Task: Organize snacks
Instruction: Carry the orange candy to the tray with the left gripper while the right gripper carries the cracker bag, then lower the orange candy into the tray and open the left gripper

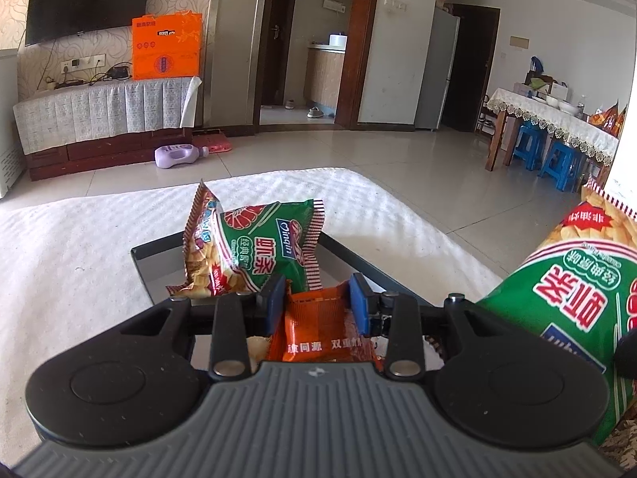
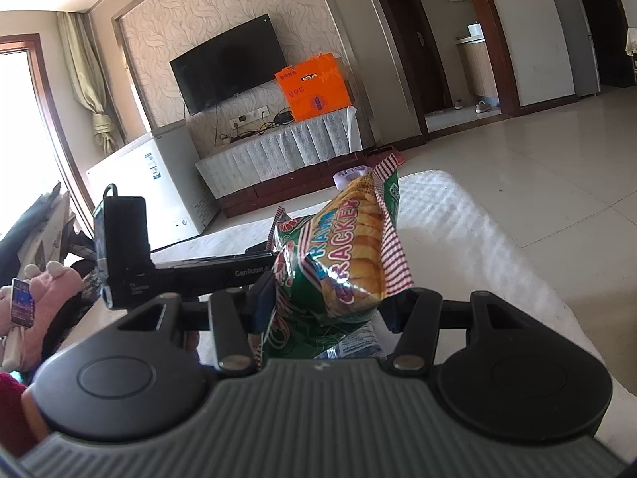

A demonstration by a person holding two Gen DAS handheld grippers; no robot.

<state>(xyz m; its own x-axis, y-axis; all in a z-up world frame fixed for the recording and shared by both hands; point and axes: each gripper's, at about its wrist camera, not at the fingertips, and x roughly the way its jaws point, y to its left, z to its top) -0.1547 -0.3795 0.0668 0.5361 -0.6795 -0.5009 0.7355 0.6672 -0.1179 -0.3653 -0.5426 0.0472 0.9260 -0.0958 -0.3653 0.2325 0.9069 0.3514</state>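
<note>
The left tool pinches an orange packet just over the dark tray – probably for dropping beside the two green packets there. The right tool grips a green cracker bag, held clear above the white surface.

Black linkage tongs, blue pads, silver pivot bolts, ribbed grey housing, round black caps
</note>
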